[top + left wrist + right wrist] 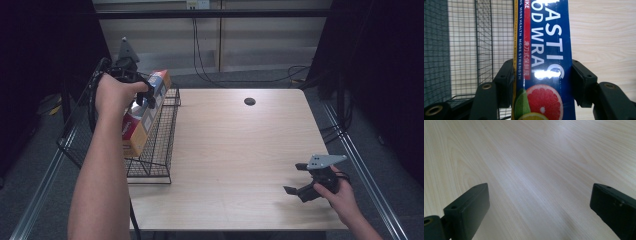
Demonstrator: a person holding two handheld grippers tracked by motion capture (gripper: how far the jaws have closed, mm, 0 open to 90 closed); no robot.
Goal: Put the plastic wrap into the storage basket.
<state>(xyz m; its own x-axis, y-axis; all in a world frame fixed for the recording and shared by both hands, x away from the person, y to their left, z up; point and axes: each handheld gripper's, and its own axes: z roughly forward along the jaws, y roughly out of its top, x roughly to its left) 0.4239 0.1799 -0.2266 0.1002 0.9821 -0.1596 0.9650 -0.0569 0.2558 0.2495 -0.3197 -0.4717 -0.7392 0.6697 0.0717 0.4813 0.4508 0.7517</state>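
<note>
A long box of plastic food wrap [145, 112], blue with a grapefruit picture and an orange side, hangs tilted above the black wire basket [165, 145] at the table's left edge. My left gripper [144, 96] is shut on the box, its black pads pressing both sides of the box of wrap [544, 50] in the left gripper view [541, 85]. My right gripper [296, 179] rests low over the table's front right corner, jaws wide apart. In the right gripper view [539, 207] nothing lies between its fingers, just bare wood.
The light wooden table [235, 150] has a dark round hole [249, 101] near its back edge. Cables [280, 75] trail on the floor behind the table. A metal rail [365, 175] runs along the right side.
</note>
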